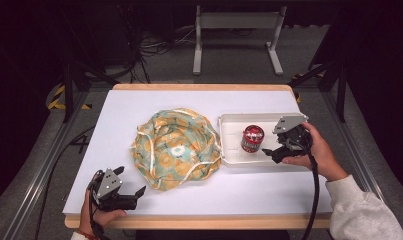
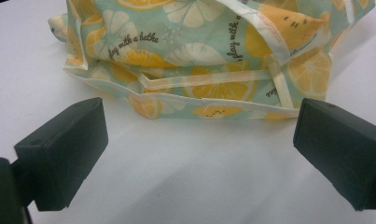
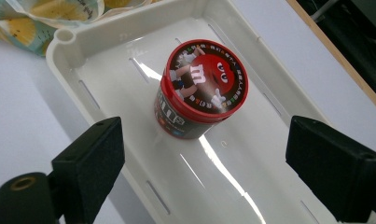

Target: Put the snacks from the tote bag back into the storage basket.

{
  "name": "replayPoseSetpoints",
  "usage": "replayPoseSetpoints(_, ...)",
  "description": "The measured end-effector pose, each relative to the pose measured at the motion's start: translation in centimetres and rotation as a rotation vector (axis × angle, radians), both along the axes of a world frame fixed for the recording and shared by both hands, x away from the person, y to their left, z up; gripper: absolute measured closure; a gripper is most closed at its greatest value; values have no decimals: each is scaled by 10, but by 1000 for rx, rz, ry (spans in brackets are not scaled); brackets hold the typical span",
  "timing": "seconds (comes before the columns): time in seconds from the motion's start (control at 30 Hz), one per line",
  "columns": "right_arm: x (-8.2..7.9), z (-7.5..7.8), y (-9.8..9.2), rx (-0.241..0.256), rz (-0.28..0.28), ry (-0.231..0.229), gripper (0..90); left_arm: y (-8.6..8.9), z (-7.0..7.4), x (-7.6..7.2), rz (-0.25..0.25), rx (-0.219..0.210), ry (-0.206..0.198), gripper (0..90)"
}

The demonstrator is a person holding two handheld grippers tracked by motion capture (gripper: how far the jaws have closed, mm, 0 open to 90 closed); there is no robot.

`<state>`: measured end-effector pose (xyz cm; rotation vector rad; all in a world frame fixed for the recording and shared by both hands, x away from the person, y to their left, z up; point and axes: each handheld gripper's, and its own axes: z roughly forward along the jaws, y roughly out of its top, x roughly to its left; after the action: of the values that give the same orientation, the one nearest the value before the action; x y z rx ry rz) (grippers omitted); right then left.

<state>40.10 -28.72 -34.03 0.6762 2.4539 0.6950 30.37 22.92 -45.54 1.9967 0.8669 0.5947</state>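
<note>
A citrus-print fabric bag [image 1: 176, 147] lies open and crumpled in the middle of the white table [image 1: 139, 107]. Its near hem [image 2: 209, 100] fills the top of the left gripper view. My left gripper [image 1: 134, 192] rests open near the table's front left edge, a short way from the bag, with nothing between its jaws. To the right, a red-lidded candy tub [image 1: 252, 138] stands upright in a white plastic tray [image 1: 231, 122]. My right gripper [image 1: 275, 150] hovers open over the tray, just right of the tub [image 3: 199, 88], not touching it.
The tray [image 3: 78, 56] sits against the bag's right side. A wooden table edge [image 1: 199, 221] runs along the front. Beyond the table stand a white frame stand [image 1: 236, 30], cables on the floor and dark tripod legs.
</note>
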Motion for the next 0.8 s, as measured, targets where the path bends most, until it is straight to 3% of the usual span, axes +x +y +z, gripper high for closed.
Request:
replayPoseSetpoints(0.57,-30,-23,-21,47,-40,-47,101,-1,0,0,1,3,2,37)
replayPoseSetpoints(0.8,-45,-35,-32,99,-41,-74,96,-1,0,0,1,6,1,37)
